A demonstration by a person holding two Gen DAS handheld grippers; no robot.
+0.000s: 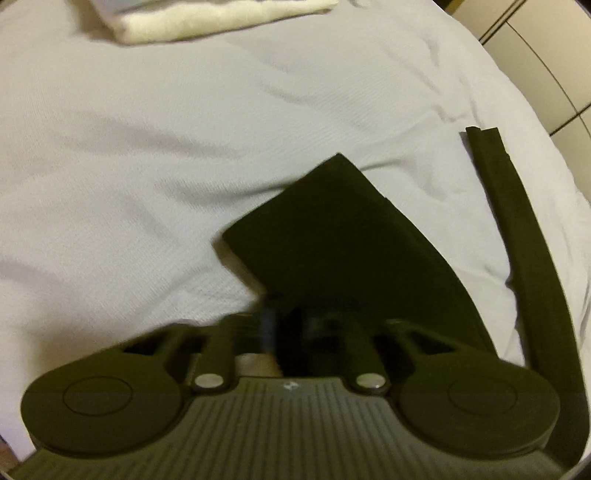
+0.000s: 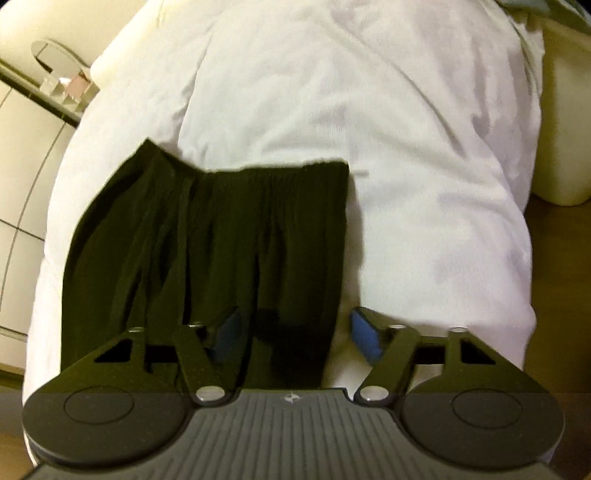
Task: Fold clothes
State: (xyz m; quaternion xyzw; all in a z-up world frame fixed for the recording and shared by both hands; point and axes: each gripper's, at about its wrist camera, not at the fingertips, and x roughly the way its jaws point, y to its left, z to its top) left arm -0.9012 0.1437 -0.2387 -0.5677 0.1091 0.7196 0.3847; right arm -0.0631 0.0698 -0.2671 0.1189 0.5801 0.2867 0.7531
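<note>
A black garment lies on a white bed sheet [image 1: 184, 147]. In the left wrist view my left gripper [image 1: 291, 317] is shut on a leg end of the black garment [image 1: 332, 236] and holds that flap up over the sheet. A second narrow black strip of the garment [image 1: 517, 258] runs along the right. In the right wrist view the gathered waistband part of the black garment [image 2: 207, 258] lies flat on the sheet [image 2: 406, 147]. My right gripper [image 2: 295, 332] is open, its blue pads [image 2: 364, 336] either side of the garment's right edge.
A folded cream towel [image 1: 207, 18] lies at the far edge of the bed in the left wrist view. Tiled floor [image 1: 546, 74] shows beyond the bed's right edge. In the right wrist view a cream cushion [image 2: 565, 129] sits at the right and a shelf [image 2: 55, 74] at the left.
</note>
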